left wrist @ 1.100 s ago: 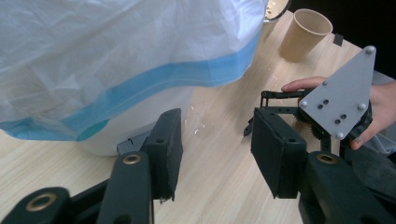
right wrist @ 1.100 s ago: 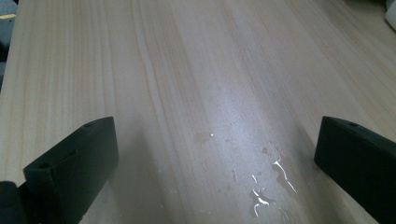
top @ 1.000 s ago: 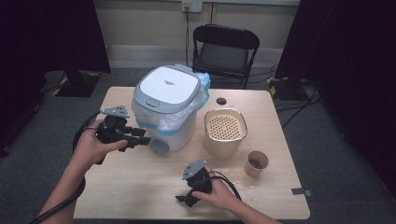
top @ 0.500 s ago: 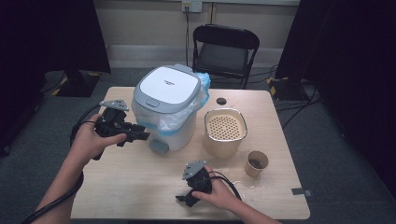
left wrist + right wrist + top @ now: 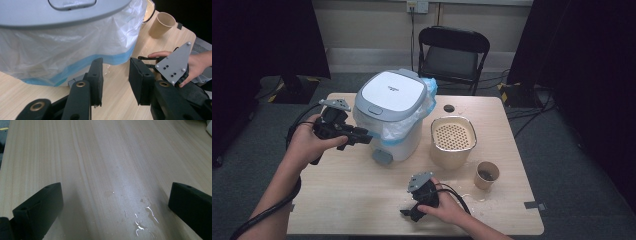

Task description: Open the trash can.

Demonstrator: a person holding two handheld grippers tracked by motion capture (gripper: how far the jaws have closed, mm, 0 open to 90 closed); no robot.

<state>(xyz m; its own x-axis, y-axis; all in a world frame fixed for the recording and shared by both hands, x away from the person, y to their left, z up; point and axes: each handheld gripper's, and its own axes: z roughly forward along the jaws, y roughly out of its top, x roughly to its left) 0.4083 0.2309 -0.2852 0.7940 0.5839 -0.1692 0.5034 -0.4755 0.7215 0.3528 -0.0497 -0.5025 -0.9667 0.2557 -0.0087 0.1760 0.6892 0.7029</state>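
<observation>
A white bin (image 5: 394, 125) with a grey-white lid (image 5: 392, 90) and a plastic bag liner (image 5: 62, 50) stands mid-table. My left gripper (image 5: 364, 136) is held off the table at the bin's left side, its jaws pointing at the bag. In the left gripper view the left gripper (image 5: 115, 85) has a narrow gap with nothing in it; its jaws have just been closing. My right gripper (image 5: 409, 214) rests near the table's front edge. In the right gripper view the right gripper (image 5: 115, 205) stands wide open over bare wood.
A beige perforated pot (image 5: 453, 140) sits right of the bin, with a paper cup (image 5: 487, 175) in front of it. A small black cap (image 5: 449, 108) lies behind. Water drops (image 5: 142, 220) wet the wood. A black chair (image 5: 454, 52) stands beyond the table.
My left gripper has risen a little beside the bin and its jaws have narrowed. The right gripper has stayed where it was.
</observation>
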